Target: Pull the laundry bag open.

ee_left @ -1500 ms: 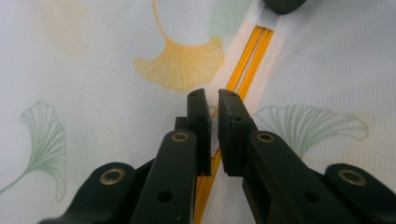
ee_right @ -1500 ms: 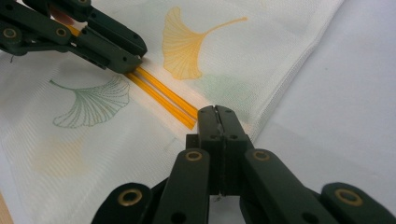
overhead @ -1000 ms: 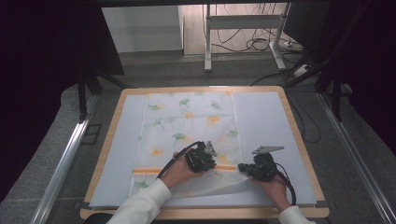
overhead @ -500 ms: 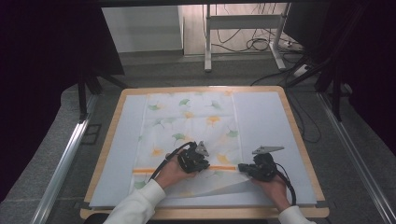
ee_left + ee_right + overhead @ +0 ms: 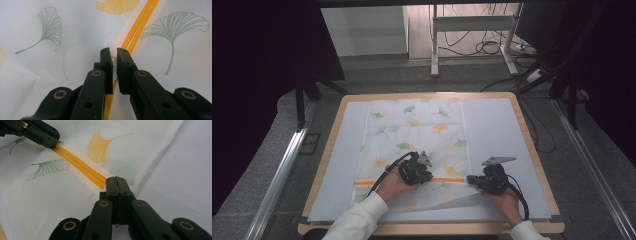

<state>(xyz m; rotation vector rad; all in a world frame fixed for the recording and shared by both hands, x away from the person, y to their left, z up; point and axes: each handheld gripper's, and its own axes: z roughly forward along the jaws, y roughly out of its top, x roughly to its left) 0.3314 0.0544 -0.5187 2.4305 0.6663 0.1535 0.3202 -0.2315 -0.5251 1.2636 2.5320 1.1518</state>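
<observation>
On the cloth (image 5: 417, 130), right tongs (image 5: 116, 179) pinch its striped edge; left tongs (image 5: 113, 53) nearly closed there.

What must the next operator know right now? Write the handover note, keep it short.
Left gripper: shut on the cloth at its orange stripe.
Right gripper: shut on the cloth at the stripe's right end, by the hem.
Cloth: spread on the white mat, near right corner raised.
Done: both grips taken.
Left: probably folding the near end over.
</observation>
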